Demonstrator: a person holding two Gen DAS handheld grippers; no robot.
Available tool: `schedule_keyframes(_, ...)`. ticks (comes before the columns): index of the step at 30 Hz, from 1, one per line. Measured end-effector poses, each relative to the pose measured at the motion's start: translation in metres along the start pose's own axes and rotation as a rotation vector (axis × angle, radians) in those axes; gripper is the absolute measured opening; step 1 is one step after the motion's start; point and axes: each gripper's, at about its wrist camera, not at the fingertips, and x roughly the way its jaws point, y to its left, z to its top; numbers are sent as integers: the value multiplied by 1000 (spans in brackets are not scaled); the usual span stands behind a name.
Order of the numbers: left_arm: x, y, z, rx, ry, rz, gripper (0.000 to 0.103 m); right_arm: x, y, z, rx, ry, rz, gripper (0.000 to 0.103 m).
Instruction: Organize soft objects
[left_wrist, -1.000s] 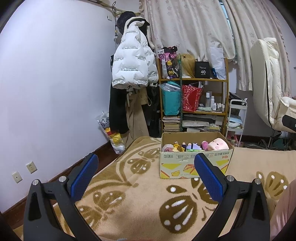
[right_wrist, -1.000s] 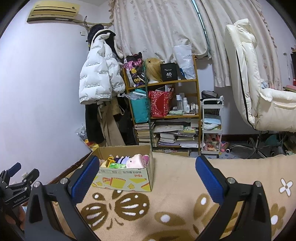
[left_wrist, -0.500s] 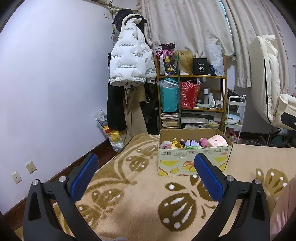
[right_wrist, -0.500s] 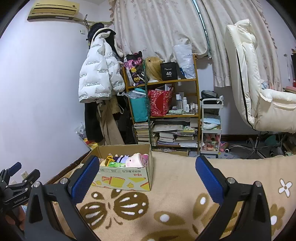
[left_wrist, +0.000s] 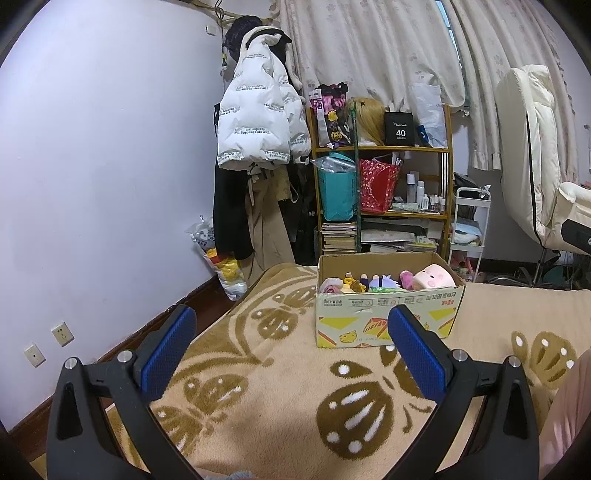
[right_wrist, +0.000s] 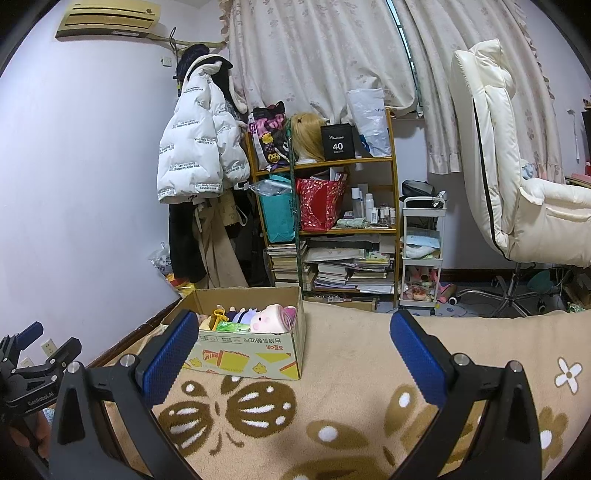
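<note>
— Beige blanket (left_wrist: 280, 398) with brown butterfly shapes spreads under both my tools, and a cardboard box (left_wrist: 388, 317) sits on it in front of a wooden shelf (right_wrist: 332, 229). What do you want to know?

— How are your fingers set?

— On my left gripper (left_wrist: 291, 354) the two blue pads (left_wrist: 168, 350) stand spread wide apart, with nothing between them and nothing touching them. My right gripper (right_wrist: 295, 360) is the same: blue pads (right_wrist: 415, 360) parted wide, gripping nothing, above the blanket.

— And the soft things?

— They lie inside the box, well ahead of both tools. A pink plush (left_wrist: 432, 278) with a small face rests at the box's right end, and a row of smaller toys (left_wrist: 354, 284) fills the rest. From the right wrist view I see the pink plush (right_wrist: 273, 317) again, next to a green packet (right_wrist: 232, 326); I think it is a packet, though it is too small to be sure.

— Anything else near you?

— A white puffer jacket (left_wrist: 258, 122) hangs on the wall to the left of the shelf, and a cream chair (right_wrist: 517, 177) stands off to the right. My left tool shows at the lower left edge of the right wrist view.
</note>
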Motion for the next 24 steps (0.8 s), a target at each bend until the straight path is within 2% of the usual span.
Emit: schedule_keyframes(24, 4, 2, -4, 1, 9, -14, 102, -1, -7, -4, 3, 4, 0, 103)
